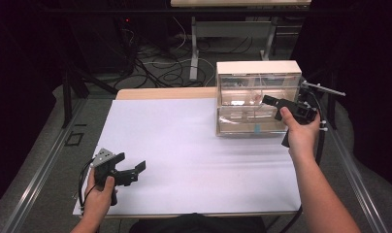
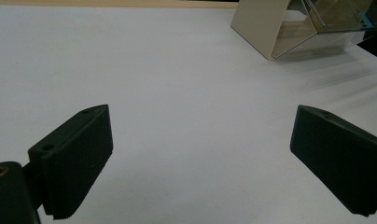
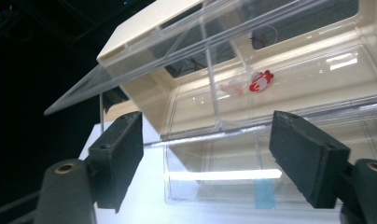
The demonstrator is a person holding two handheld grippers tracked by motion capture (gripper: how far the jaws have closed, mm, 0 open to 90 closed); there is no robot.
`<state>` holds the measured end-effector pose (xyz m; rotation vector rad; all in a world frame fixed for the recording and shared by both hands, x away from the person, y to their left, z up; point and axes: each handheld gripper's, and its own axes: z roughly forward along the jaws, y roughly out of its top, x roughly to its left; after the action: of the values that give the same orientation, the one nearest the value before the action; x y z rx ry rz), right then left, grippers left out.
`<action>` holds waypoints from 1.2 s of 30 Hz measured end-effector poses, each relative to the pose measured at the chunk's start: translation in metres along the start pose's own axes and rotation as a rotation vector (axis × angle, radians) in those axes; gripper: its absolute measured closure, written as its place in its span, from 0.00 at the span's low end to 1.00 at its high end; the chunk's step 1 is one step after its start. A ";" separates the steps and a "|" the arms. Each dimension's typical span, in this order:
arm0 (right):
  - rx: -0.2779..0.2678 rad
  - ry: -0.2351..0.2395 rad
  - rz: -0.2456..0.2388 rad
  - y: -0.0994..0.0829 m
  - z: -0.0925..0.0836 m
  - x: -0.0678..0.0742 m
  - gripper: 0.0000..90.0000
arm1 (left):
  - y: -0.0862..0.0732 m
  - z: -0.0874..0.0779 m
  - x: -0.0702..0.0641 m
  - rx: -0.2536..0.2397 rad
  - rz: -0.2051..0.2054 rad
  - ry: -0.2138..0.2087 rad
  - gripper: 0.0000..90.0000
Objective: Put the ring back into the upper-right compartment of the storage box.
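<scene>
The right gripper (image 1: pixel 287 108) had its jaws spread wide and holding nothing, right up at the front of the clear box (image 1: pixel 258 97), where a small red thing (image 3: pixel 260 81) sat inside the top drawer. The left gripper (image 1: pixel 123 167) also had its jaws spread wide and empty, low over the white sheet (image 1: pixel 194 150) on the table (image 1: pixel 160 93), well apart from the clear box and nearer the person.

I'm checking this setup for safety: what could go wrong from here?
The right gripper, open, is at the clear drawer unit, which sits near the table's right edge; a hard push or pull could slide or tip it. The small red item inside could roll out of reach.
</scene>
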<state>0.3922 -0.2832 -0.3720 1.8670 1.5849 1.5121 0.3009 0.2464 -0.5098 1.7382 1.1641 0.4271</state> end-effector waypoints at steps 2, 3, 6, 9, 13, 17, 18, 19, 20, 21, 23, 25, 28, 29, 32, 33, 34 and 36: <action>-0.004 -0.011 -0.018 -0.003 -0.001 0.004 0.25 | 0.000 0.000 0.000 -0.001 -0.009 -0.001 0.07; 0.011 -0.001 -0.036 -0.004 -0.002 0.005 0.25 | 0.000 0.000 0.000 0.000 -0.010 0.000 0.07; 0.024 -0.019 -0.084 -0.009 -0.004 0.009 0.23 | 0.000 0.000 0.000 0.001 -0.011 -0.001 0.07; 0.038 -0.005 -0.109 -0.015 -0.005 0.013 0.17 | 0.000 0.001 0.001 0.001 -0.019 0.000 0.07; 0.044 0.013 -0.151 -0.022 -0.006 0.017 0.14 | 0.000 0.003 0.002 0.002 -0.023 -0.008 0.07; 0.060 0.029 -0.207 -0.028 -0.007 0.021 0.05 | 0.000 0.005 0.001 0.006 -0.024 -0.017 0.07; 0.068 0.034 -0.207 -0.030 -0.008 0.022 0.03 | 0.000 0.005 0.002 0.006 -0.015 -0.016 0.07; 0.065 0.040 -0.215 -0.032 -0.008 0.023 0.01 | 0.000 0.005 0.001 0.005 -0.020 -0.017 0.07; 0.079 0.051 -0.224 -0.034 -0.009 0.023 0.00 | 0.000 0.004 0.002 0.006 -0.016 -0.016 0.07; 0.080 0.057 -0.237 -0.036 -0.009 0.023 0.00 | 0.000 0.004 0.002 0.004 -0.017 -0.015 0.07; 0.089 0.062 -0.245 -0.042 -0.011 0.023 0.00 | 0.000 0.004 0.003 0.003 -0.021 -0.012 0.07; 0.097 0.054 -0.262 -0.048 -0.012 0.024 0.00 | 0.001 0.004 0.004 0.000 -0.015 -0.006 0.07; 0.092 0.047 -0.303 -0.056 -0.014 0.022 0.00 | 0.002 0.004 0.009 0.010 -0.012 -0.009 0.07; 0.091 0.046 -0.317 -0.059 -0.014 0.021 0.00 | 0.002 0.005 0.010 0.010 -0.012 -0.004 0.07; 0.102 0.051 -0.329 -0.067 -0.013 0.015 0.00 | 0.003 0.003 0.011 0.013 -0.008 0.001 0.07; 0.100 0.055 -0.328 -0.070 -0.013 0.013 0.00 | 0.003 0.003 0.010 0.010 -0.006 0.003 0.07; 0.091 0.061 -0.328 -0.073 -0.014 0.009 0.00 | 0.004 0.001 0.010 0.013 -0.003 0.003 0.07; 0.083 0.054 -0.327 -0.078 -0.015 0.002 0.00 | 0.003 0.001 0.010 0.009 -0.004 0.005 0.07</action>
<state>0.3355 -0.2588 -0.4226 1.5216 1.8937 1.3811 0.3080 0.2546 -0.5093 1.7436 1.1744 0.4251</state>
